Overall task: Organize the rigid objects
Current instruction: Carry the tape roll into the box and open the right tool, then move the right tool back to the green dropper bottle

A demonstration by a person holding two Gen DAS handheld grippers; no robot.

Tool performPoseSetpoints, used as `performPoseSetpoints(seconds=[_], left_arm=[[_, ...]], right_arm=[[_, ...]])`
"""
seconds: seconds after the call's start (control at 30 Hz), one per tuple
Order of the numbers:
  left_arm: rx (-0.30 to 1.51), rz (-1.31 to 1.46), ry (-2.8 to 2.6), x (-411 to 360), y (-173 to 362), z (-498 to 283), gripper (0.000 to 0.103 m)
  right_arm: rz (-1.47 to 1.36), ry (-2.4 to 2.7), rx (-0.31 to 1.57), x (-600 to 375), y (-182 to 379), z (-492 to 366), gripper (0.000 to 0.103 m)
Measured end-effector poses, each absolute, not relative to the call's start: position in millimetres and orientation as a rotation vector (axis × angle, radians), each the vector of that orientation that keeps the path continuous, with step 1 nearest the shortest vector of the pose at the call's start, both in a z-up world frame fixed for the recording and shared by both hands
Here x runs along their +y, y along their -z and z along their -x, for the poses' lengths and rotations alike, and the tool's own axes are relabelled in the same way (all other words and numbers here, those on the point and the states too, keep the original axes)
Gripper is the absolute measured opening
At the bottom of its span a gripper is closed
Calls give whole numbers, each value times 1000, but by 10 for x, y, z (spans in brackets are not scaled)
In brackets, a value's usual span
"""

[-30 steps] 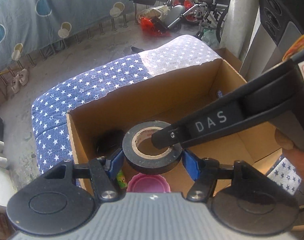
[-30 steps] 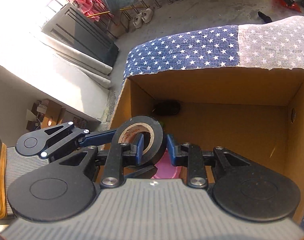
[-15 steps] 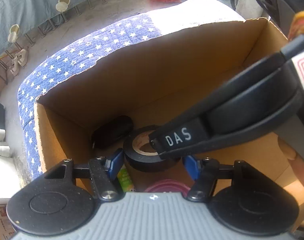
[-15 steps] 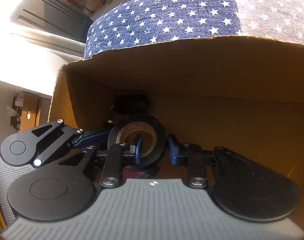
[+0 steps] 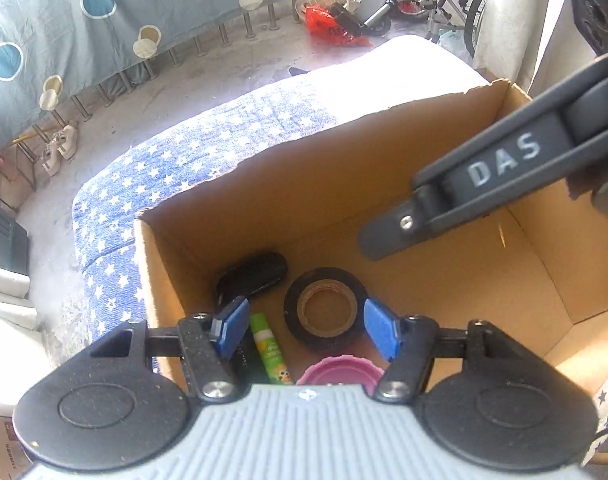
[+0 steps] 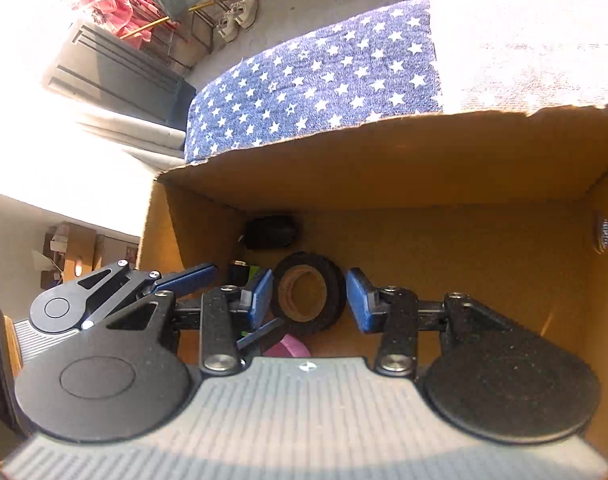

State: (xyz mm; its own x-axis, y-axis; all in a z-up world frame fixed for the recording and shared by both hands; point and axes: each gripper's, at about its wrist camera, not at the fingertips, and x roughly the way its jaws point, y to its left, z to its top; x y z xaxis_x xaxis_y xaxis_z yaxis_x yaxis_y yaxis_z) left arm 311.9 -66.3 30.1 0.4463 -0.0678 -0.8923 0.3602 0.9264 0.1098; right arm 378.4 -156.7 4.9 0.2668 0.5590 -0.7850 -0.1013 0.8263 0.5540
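- The right tool (image 6: 307,300) has just been opening its jaws; the black tape roll (image 6: 307,298) sits between the blue pads but free of them, on the floor of the cardboard box (image 6: 383,152).
- The left tool (image 5: 304,330) hangs half-wide and empty above the box.
- To finish the release well, the right tool should probably lift straight up, clear of the roll.
- The roll is glossy black with a brown core, lying near a dark object (image 5: 252,278), a green stick (image 5: 270,350) and a pink lid (image 5: 337,370).
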Motion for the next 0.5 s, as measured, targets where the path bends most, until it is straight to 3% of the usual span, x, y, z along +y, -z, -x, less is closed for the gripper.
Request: performPoseSetpoints(seconds=[0.37,0.5], left_arm=[[856,-266,270,-480,-1185,-1884,67],[813,-243,307,-486,-1238,-1339,68]], right_arm=[[-452,-552,929,-2266,-1012,-2166,43],[-447,-541,869,-2406,-1030,-1540,45]])
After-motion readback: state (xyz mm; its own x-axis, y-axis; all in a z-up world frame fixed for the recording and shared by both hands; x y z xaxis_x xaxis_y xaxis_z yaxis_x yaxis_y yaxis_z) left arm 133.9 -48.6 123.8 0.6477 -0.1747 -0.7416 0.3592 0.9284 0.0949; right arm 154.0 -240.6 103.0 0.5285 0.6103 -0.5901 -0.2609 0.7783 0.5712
